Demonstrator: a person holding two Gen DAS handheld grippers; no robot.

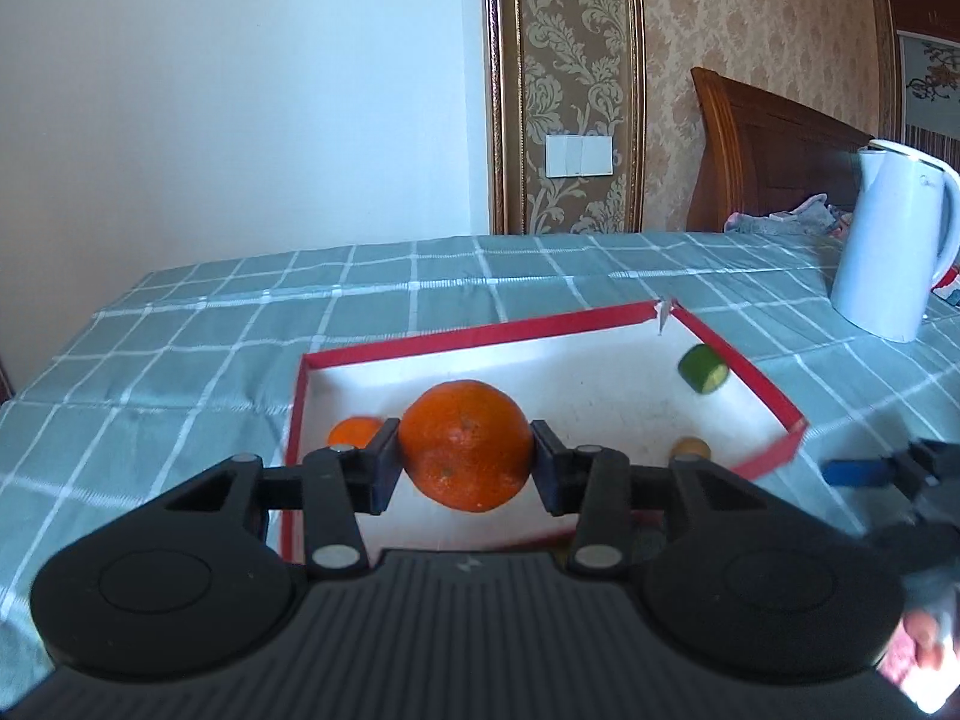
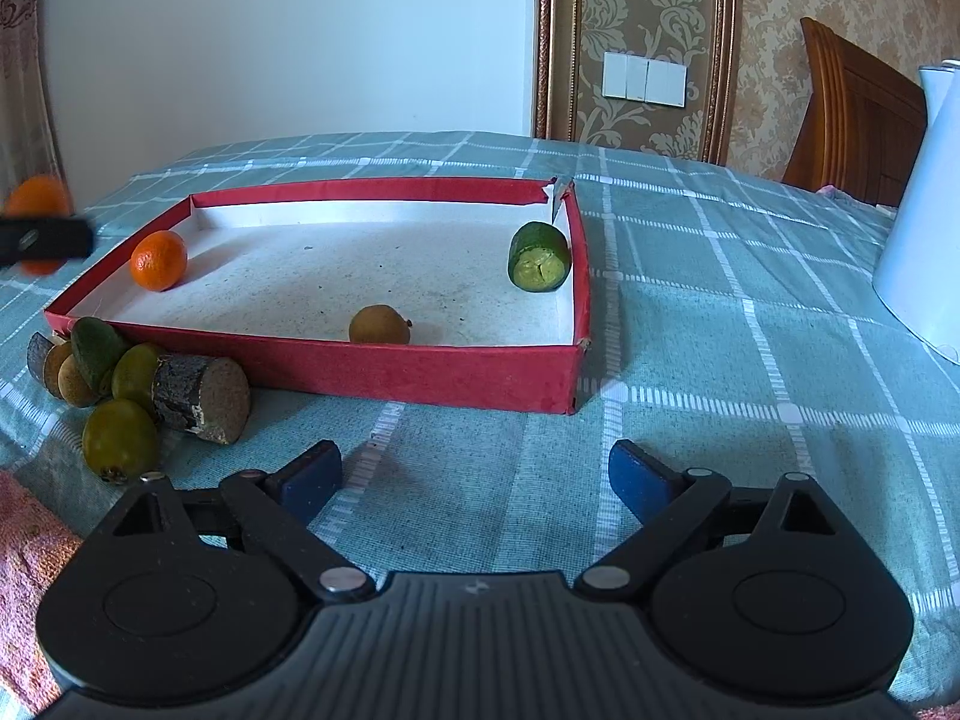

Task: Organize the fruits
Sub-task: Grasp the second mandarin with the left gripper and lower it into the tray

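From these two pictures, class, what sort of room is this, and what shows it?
Probably a bedroom at home: a wooden headboard stands against patterned wallpaper, and a white kettle sits on a checked cloth.

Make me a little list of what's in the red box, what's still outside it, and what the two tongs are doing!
in box: small orange, cut green fruit, brown fruit in the red box
outside box: pile of fruit at the near left corner
left tongs: shut on a big orange, above the box
right tongs: open, nothing held
other: white kettle
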